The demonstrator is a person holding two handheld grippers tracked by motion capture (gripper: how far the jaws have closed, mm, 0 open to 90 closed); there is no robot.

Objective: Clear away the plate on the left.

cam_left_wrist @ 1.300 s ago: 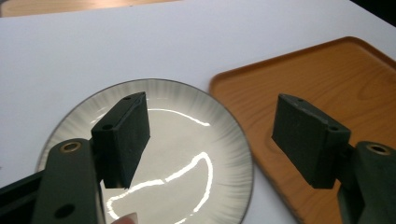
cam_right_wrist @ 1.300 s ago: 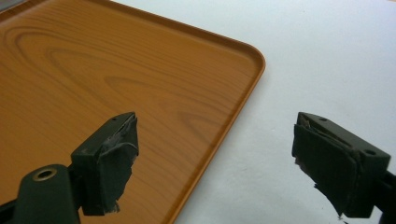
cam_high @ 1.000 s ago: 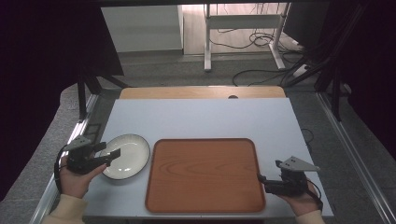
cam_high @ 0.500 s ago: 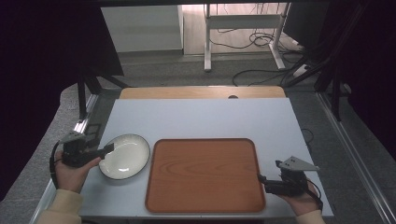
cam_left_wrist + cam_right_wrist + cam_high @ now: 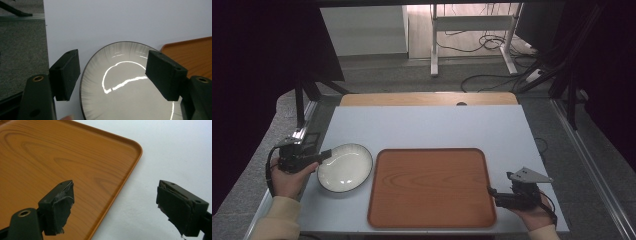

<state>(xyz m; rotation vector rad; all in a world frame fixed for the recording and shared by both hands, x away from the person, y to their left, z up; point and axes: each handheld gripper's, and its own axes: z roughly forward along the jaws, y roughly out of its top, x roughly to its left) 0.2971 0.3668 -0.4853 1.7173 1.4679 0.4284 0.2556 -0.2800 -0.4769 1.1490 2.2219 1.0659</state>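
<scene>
High view: the released left gripper (image 5: 326,153) straddles the round white dark-rimmed plate's (image 5: 345,168) left edge; the released right gripper (image 5: 490,192) spans the orange wood-grain tray's (image 5: 431,186) edge.

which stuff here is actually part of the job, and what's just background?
In play:
- plate, at the open left gripper, not clamped
- wooden tray beside the plate, bare
- right gripper, open at the tray's right edge

Lying about:
- grey table
- cables on the floor beyond the table
- white stand legs
</scene>
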